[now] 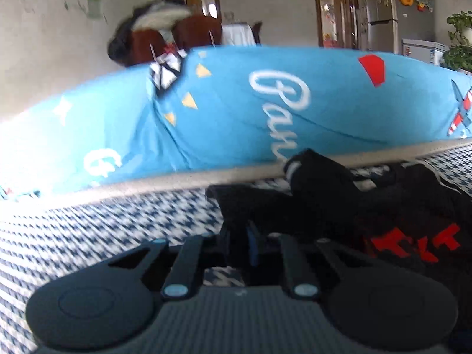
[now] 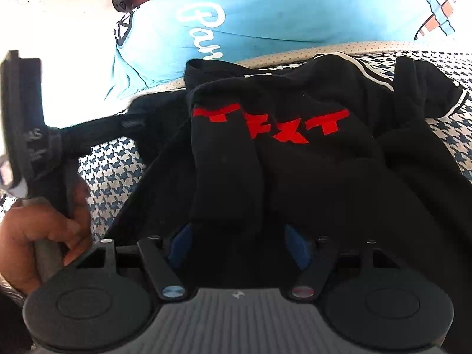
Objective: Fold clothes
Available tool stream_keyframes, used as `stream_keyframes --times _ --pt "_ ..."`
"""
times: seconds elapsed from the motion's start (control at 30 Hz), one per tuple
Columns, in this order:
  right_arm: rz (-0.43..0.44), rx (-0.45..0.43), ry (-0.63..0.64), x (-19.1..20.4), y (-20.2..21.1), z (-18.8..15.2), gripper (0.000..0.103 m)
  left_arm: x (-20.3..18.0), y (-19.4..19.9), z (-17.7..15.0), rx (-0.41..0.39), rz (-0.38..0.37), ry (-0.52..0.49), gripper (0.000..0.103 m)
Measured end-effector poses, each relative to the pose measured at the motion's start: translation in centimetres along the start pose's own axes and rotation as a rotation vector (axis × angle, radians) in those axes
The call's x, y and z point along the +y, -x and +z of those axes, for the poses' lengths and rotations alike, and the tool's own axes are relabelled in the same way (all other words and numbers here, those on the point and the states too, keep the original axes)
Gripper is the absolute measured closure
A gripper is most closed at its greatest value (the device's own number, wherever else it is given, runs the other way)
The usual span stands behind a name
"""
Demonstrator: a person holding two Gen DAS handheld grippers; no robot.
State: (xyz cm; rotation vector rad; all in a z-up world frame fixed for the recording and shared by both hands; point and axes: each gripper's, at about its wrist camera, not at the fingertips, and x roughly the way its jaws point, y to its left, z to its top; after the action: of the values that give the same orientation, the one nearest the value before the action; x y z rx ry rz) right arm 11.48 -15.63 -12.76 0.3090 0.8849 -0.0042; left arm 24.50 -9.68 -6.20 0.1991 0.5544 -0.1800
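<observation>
A black garment (image 2: 295, 177) with red letters lies crumpled on the houndstooth surface (image 2: 109, 171); a white-striped sleeve (image 2: 368, 73) trails toward the back. In the left wrist view my left gripper (image 1: 239, 239) is shut on a black edge of the garment (image 1: 265, 206), low over the surface. The right wrist view shows that same left gripper (image 2: 56, 141) at the far left, held by a person's hand (image 2: 38, 230), with a strip of black cloth stretched from it. My right gripper (image 2: 237, 244) stands with its blue pads (image 2: 180, 244) wide apart, and a thick fold of the garment lies between them.
A big blue cushion (image 1: 236, 112) with white script and red shapes lies along the back of the surface behind a pale piped edge (image 1: 177, 183). Beyond are a wall, doorways, a fridge (image 1: 383, 14) and a dark heap (image 1: 153, 35) on brown furniture.
</observation>
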Motion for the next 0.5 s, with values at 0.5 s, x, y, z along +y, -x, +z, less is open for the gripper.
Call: stream_keyframes --times 0.5 --pt "0.021 -0.011 0.056 1.6 -0.1 -0.1 0.033 12.3 -1.0 -1.8 0.004 0.398 0.083 0.1"
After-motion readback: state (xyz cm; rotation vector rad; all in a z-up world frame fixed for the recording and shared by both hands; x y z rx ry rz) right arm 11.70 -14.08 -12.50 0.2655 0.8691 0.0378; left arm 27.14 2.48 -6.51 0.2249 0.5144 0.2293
